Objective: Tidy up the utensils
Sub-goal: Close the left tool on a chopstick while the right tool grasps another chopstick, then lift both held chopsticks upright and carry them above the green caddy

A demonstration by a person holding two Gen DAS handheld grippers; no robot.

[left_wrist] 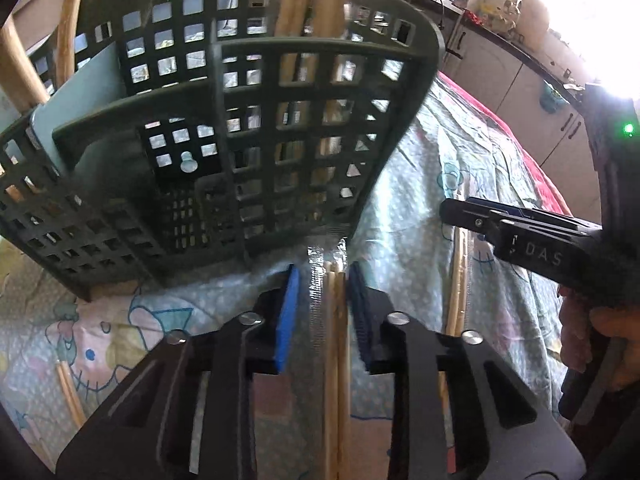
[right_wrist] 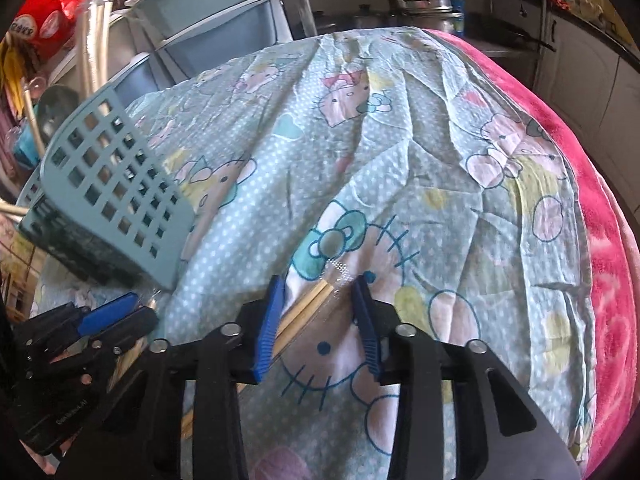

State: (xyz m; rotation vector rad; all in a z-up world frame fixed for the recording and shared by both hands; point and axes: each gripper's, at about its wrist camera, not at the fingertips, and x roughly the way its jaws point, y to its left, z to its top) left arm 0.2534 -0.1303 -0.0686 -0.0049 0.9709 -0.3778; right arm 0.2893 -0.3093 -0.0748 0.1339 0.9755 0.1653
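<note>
A lattice utensil basket [left_wrist: 256,128] stands tilted on the cartoon-print cloth [left_wrist: 440,152], right in front of my left gripper [left_wrist: 324,272]. That gripper is shut on a pair of wooden chopsticks [left_wrist: 336,320] in a clear wrapper, which runs lengthwise between the blue pads. From the right wrist view, the left gripper [right_wrist: 136,306] sits just below the basket [right_wrist: 120,200]. My right gripper [right_wrist: 319,282] is open over a second wrapped chopstick pair [right_wrist: 312,300]. This pair lies slantwise on the cloth and passes under the left pad. In the left wrist view, the right gripper [left_wrist: 456,210] reaches in from the right.
Another chopstick [left_wrist: 72,392] lies on the cloth at the lower left. Wooden rods [left_wrist: 296,0] rise behind or inside the basket; I cannot tell which. A pink blanket [right_wrist: 600,240] borders the cloth on the right. Drawers [right_wrist: 224,36] and cabinets [left_wrist: 500,64] stand beyond the table.
</note>
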